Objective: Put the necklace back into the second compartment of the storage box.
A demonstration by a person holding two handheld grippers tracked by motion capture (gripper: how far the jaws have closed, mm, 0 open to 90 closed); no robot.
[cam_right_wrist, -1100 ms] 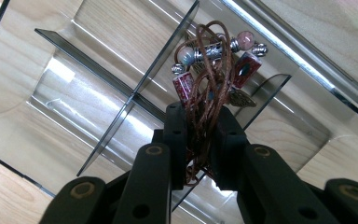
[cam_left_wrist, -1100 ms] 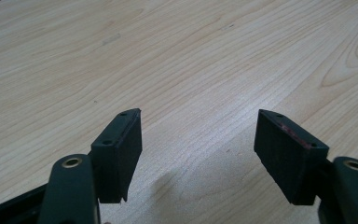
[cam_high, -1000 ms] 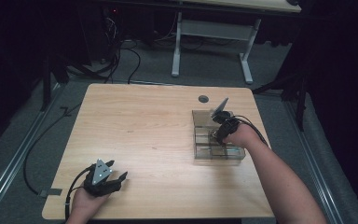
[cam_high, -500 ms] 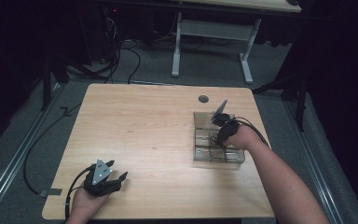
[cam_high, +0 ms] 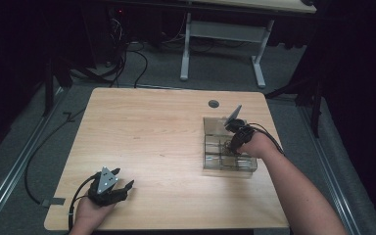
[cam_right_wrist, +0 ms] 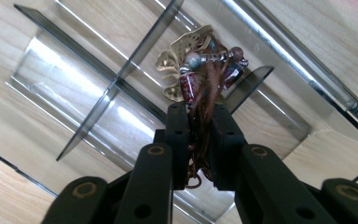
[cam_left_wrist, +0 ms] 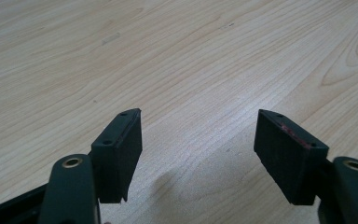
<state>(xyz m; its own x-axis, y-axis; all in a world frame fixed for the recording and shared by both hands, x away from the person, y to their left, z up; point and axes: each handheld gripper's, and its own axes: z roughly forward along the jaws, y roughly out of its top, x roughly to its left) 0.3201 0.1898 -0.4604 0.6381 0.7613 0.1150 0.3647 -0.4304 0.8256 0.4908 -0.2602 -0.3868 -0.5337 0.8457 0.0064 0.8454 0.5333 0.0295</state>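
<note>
My right gripper (cam_right_wrist: pixel 200 112) is shut on a beaded piece of jewellery (cam_right_wrist: pixel 200 70) with brown cords, red and grey beads and a gold filigree leaf. It hangs over a clear plastic box (cam_right_wrist: pixel 98 88) divided into compartments. In the high view the right gripper (cam_high: pixel 235 134) points down into the clear box (cam_high: pixel 215 164) at the table's right side. My left gripper (cam_high: pixel 111 188) rests near the front left corner of the table. In the left gripper view its jaws (cam_left_wrist: pixel 198 154) stand wide open over bare wood, with nothing between them.
The wooden table (cam_high: pixel 152 137) has a round cable hole (cam_high: pixel 213 104) near its far edge. A cable (cam_high: pixel 39 161) trails off the left side to the floor. A second desk's white legs (cam_high: pixel 186 49) stand beyond the table.
</note>
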